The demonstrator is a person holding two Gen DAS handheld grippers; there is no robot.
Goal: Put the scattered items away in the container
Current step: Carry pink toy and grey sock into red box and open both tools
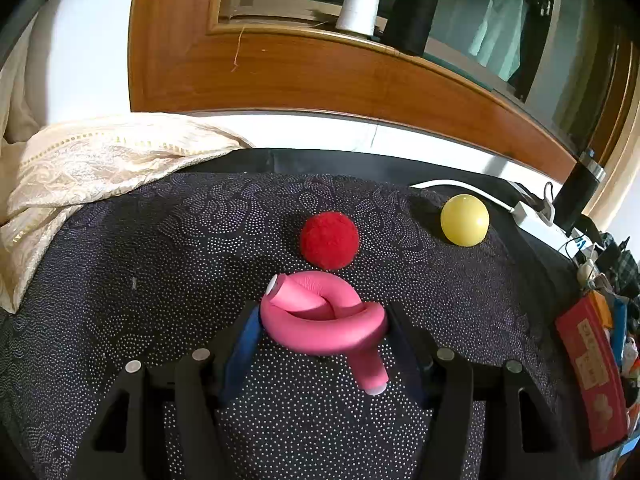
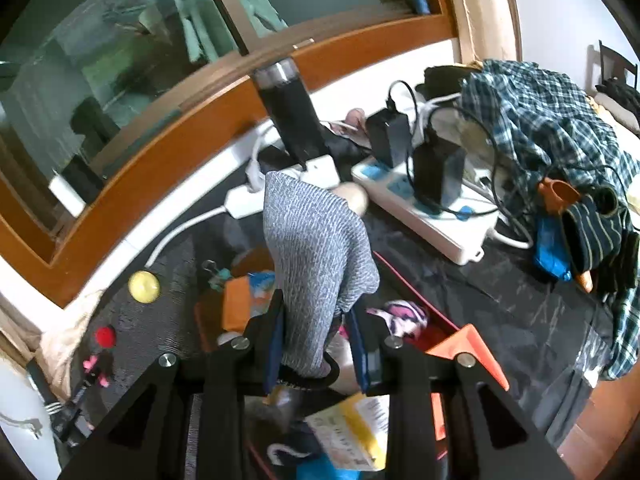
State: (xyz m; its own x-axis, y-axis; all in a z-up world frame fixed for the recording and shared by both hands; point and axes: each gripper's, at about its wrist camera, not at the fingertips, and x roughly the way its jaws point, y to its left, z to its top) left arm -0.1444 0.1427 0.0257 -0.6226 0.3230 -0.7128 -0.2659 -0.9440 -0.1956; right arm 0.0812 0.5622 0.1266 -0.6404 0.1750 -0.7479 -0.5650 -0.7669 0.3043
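In the left wrist view a pink foam tube tied in a knot (image 1: 324, 320) lies on the dark dotted cloth (image 1: 160, 260), between the fingers of my left gripper (image 1: 322, 324), which touch its sides. A red pom-pom (image 1: 329, 240) and a yellow ball (image 1: 465, 220) sit beyond it. In the right wrist view my right gripper (image 2: 316, 328) is shut on a grey knitted sock (image 2: 316, 256) and holds it above the red container (image 2: 460, 344), which holds several items.
A cream lace cloth (image 1: 80, 176) lies at the left. White power strips with black adapters (image 2: 424, 196), a black flask (image 2: 292, 116) and a plaid shirt (image 2: 552, 128) crowd the right. A wooden window frame (image 1: 320, 76) runs behind.
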